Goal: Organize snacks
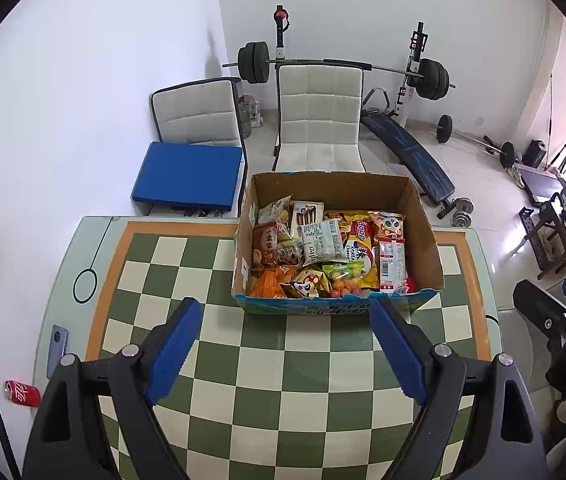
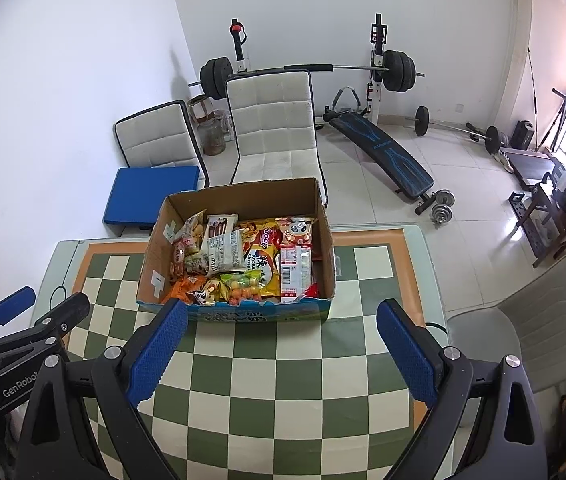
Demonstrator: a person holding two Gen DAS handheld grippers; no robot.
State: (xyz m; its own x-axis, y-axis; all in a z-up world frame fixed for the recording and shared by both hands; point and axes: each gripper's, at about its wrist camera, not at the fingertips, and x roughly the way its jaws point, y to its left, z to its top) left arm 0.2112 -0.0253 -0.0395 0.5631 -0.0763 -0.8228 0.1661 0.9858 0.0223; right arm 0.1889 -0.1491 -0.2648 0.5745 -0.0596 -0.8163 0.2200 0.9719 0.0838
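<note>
Both my tools, left tool (image 1: 285, 354) and right tool (image 2: 279, 354), hang spread and empty above the checkered counter (image 1: 219, 364); ahead sits the cardboard box (image 1: 427, 240) heaped with snack packets (image 1: 323, 242), probably light, crinkly, slippery; I'd pinch a sealed edge
</note>
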